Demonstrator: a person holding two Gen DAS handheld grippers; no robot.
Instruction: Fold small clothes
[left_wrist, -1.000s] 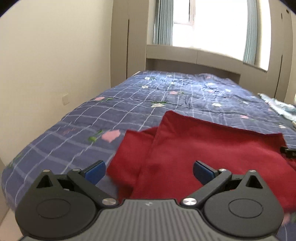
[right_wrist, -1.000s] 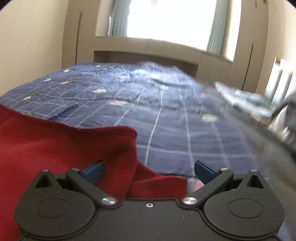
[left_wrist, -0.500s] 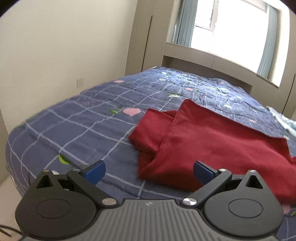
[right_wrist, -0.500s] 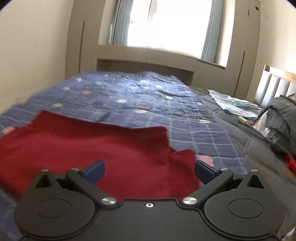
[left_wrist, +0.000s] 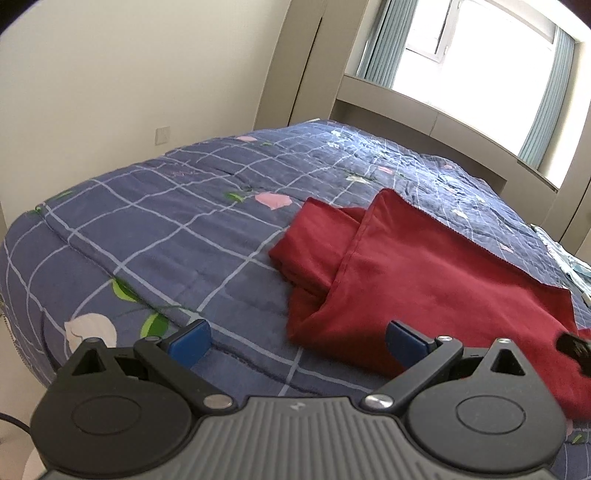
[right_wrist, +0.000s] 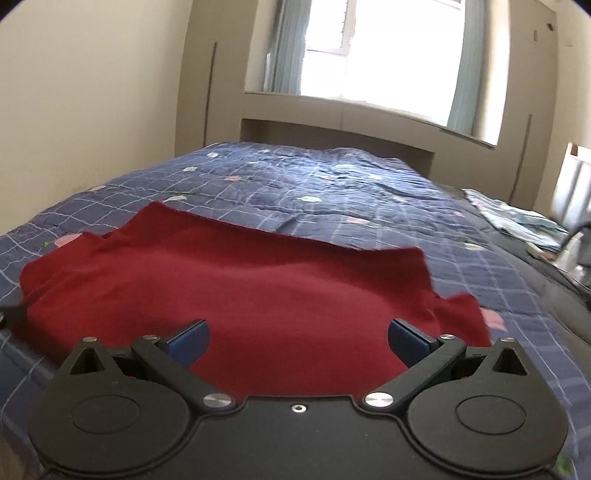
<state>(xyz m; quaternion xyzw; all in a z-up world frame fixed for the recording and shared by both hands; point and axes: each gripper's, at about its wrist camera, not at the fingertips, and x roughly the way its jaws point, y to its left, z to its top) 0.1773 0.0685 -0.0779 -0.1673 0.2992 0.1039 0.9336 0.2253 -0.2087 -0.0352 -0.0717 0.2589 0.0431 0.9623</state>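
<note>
A dark red garment (left_wrist: 417, 273) lies folded over on the blue checked bedspread (left_wrist: 177, 229), with a sleeve tucked under at its left end. My left gripper (left_wrist: 295, 341) is open and empty, held above the bed's near edge just left of the garment's near corner. In the right wrist view the garment (right_wrist: 236, 280) spreads flat across the bed, and my right gripper (right_wrist: 299, 341) is open and empty above its near edge. A small dark part of the right gripper (left_wrist: 572, 347) shows at the garment's right end.
The bed's left edge drops to the floor by a cream wall (left_wrist: 110, 92). A window sill and headboard unit (right_wrist: 351, 136) stand at the far end. Pale folded cloth (right_wrist: 517, 218) and dark clutter (right_wrist: 576, 266) lie at the right side of the bed.
Both grippers have pulled back and up from the garment, open throughout. The garment now lies flat and released on the bed, showing more fully in both views.
</note>
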